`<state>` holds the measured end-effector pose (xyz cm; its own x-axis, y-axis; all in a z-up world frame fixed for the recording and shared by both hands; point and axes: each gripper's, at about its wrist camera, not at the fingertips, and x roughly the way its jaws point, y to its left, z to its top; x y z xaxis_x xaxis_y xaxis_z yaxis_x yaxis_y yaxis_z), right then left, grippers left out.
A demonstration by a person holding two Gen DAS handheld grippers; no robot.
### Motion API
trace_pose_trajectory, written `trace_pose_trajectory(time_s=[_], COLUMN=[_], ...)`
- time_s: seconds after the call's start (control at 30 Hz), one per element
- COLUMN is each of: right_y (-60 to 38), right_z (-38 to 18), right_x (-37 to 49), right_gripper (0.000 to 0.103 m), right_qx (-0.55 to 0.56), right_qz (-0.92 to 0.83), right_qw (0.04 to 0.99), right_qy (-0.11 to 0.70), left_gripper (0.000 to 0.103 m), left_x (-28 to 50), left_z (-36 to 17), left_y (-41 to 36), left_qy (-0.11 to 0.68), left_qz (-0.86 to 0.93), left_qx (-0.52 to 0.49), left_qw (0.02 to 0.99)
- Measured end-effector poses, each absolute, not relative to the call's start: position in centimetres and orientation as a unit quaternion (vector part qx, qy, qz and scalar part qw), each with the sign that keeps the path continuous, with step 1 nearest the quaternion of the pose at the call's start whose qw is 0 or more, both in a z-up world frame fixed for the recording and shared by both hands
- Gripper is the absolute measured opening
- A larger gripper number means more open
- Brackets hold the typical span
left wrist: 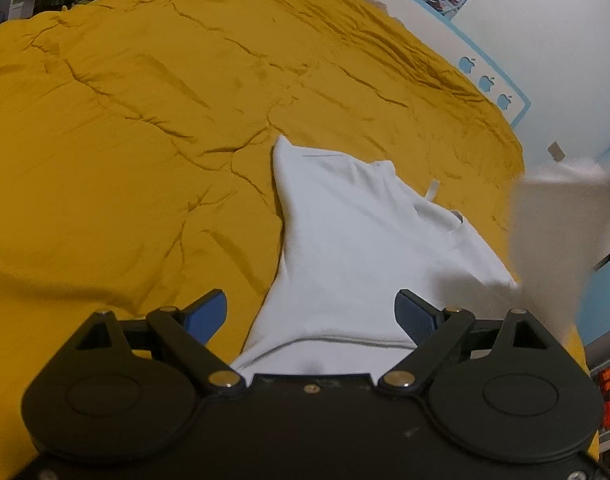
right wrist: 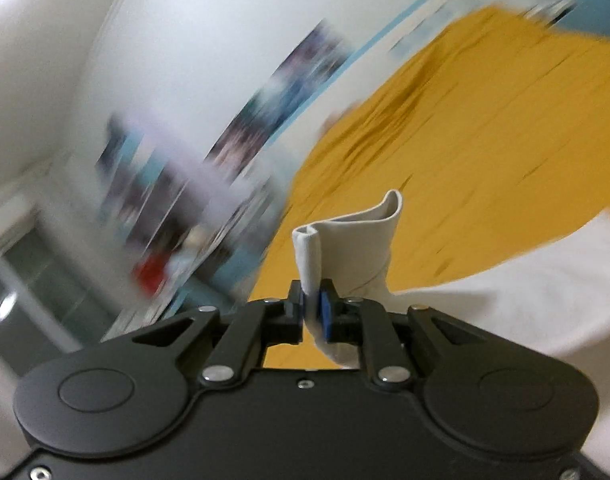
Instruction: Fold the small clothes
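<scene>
While the white shirt lies on the yellow bedspread, long axis running away from the left gripper, whose jaws stand spread over its near hem, the right gripper is clenched on a lifted edge (likely a sleeve; blurred) at the shirt's right side.

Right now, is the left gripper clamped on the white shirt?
No, the left gripper is open, its blue fingers spread apart above the white shirt.
</scene>
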<state>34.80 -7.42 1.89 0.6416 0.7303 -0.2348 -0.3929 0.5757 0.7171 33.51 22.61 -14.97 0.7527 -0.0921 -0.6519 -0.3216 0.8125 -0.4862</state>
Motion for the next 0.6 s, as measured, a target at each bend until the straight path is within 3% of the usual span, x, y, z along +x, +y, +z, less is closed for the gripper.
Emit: trace_pose_trajectory(time_s=[0.03, 0.07, 0.23, 0.6], right_y=[-5.5, -4.2, -6.3, -25.6], right_z=[1.1, 0.1, -1.7, -8.4], right_x=[35.0, 35.1, 35.4, 35.4], right_gripper=[0.047, 0.053, 0.053, 0.056], right_qx=[0.315, 0.315, 0.312, 0.237], right_qz=[0.344, 0.341, 0.318, 0.065], right_qw=[0.838, 0.832, 0.838, 0.906], right_qy=[0.284, 0.304, 0.316, 0.346], left_gripper=[0.095, 0.095, 0.096, 0.096], left_x=[33.5, 33.5, 33.9, 39.0], left_z=[-14.8, -14.8, -14.9, -14.8], left_y=[22.5, 22.4, 22.3, 19.5], left_qy=[0.347, 0.348, 0.340, 0.313], left_qz=[0.065, 0.064, 0.058, 0.004], left_qx=[-0.298, -0.297, -0.294, -0.343], left_qw=[0.887, 0.887, 0.891, 0.886])
